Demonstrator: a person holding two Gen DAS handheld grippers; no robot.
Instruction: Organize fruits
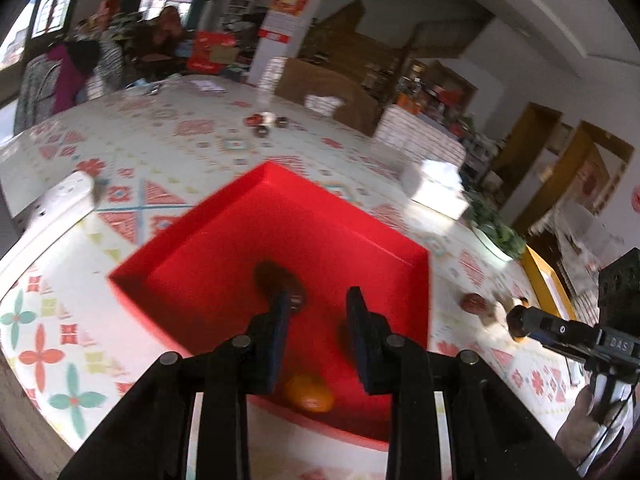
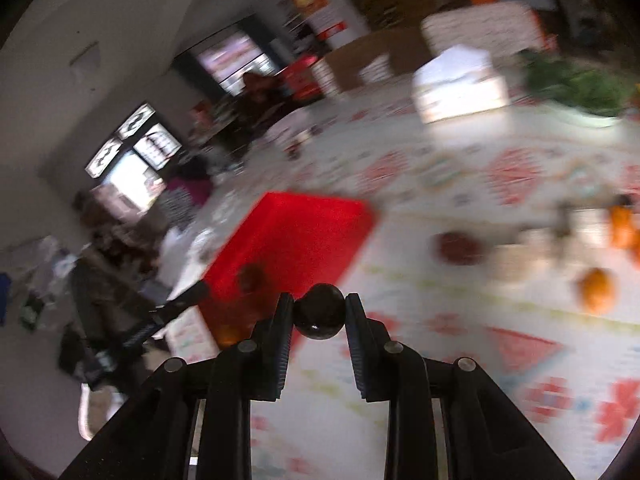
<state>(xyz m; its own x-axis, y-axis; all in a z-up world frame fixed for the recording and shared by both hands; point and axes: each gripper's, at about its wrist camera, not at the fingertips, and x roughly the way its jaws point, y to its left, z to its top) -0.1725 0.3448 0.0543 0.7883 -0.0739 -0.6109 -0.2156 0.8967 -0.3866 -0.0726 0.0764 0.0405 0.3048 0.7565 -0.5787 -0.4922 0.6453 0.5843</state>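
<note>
The dark round fruit [image 2: 319, 317] sits pinched between the fingers of the right gripper [image 2: 319, 312], above the patterned tablecloth [image 2: 460, 344] just beside the red tray [image 2: 304, 224], which lies at about eleven o'clock from it. Only the left wrist view looks into the tray [image 1: 224, 248]: a dark brown fruit [image 1: 276, 276] near its middle and an orange [image 1: 310, 394] against the near wall at six o'clock. The left gripper [image 1: 318, 312] hangs over the tray with its fingers spread and nothing between them. The right view alone shows loose fruit on the cloth at three o'clock: a dark red one [image 2: 460, 248] and an orange one [image 2: 598, 290], well apart. A white box [image 2: 460, 84] stands at one o'clock near the far table edge. No writing is legible through the blur. Bare cloth lies between tray and loose fruit.
</note>
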